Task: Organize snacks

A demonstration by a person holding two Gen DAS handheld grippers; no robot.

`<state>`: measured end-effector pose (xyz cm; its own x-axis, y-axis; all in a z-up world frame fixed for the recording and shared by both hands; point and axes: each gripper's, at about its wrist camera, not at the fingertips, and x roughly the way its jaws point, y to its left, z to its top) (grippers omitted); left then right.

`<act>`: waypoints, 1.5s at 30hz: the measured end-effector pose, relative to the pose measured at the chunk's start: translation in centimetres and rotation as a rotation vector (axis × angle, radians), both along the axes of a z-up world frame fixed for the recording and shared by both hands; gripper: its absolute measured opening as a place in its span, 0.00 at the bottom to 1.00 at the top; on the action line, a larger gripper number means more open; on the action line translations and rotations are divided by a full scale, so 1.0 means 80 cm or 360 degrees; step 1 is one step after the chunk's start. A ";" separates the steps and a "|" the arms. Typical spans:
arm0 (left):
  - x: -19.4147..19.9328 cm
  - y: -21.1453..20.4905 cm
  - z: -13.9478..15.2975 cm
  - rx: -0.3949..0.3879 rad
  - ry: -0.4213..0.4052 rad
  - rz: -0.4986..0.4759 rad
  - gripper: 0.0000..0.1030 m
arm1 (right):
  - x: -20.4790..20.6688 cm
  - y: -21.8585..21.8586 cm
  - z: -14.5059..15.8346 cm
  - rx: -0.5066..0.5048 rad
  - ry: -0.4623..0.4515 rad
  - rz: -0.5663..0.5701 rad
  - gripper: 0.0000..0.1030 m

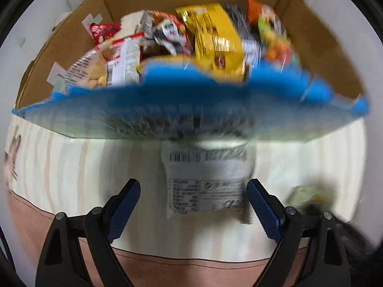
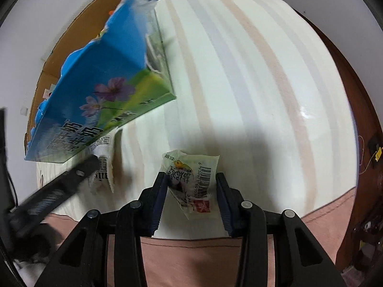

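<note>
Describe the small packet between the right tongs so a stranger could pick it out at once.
Start from the blue carton on the striped cloth. Nearer the cloth's front edge lies a small pale-green packet, between the right tongs. Unlike the white packet by the carton, it has a red label.

Blue box (image 1: 167,110) ahead; striped cloth (image 2: 251,83) rightward.

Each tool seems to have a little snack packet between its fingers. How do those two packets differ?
The white packet in front of the left tool is plain white with grey print; the yellowish packet at the right tool carries colourful artwork and a red patch. The white one lies flat between widely spread fingers, while the yellowish one sits crumpled and angled between much closer fingers. Both show barcodes and lie on the striped cloth.
</note>
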<state>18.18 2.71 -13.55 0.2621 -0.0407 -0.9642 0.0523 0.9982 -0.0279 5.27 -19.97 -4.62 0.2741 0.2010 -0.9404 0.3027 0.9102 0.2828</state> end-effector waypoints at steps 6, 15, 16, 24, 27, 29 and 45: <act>-0.043 0.064 -0.012 0.0082 0.0121 0.0030 0.88 | -0.016 0.000 -0.009 0.0098 0.0041 0.0028 0.42; -0.050 0.121 0.021 -0.0463 0.0228 0.0339 0.88 | -0.026 -0.005 -0.002 0.0090 0.0032 0.0070 0.65; -0.041 0.114 0.022 -0.0466 0.0228 0.0331 0.88 | -0.025 -0.004 0.005 0.0093 0.0006 0.0085 0.65; 0.013 0.036 -0.025 -0.0152 0.0290 0.0088 0.49 | 0.008 0.030 0.042 -0.0202 -0.0114 0.0379 0.65; -0.006 0.035 -0.034 -0.0086 0.0288 -0.0059 0.47 | 0.015 0.060 0.033 -0.0338 -0.0038 0.0651 0.65; -0.021 0.045 -0.037 -0.0066 0.0288 -0.0092 0.47 | 0.021 0.078 0.021 -0.0466 0.0005 0.0796 0.65; -0.117 0.131 -0.069 -0.0281 0.0430 -0.0067 0.50 | -0.018 0.072 -0.054 -0.0065 0.0332 0.0530 0.43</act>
<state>8.84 13.22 -19.05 -0.0081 -0.2190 -0.9757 0.0607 0.9738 -0.2191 3.86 -14.24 -8.96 0.0024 0.2077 -0.9782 0.0359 0.9775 0.2077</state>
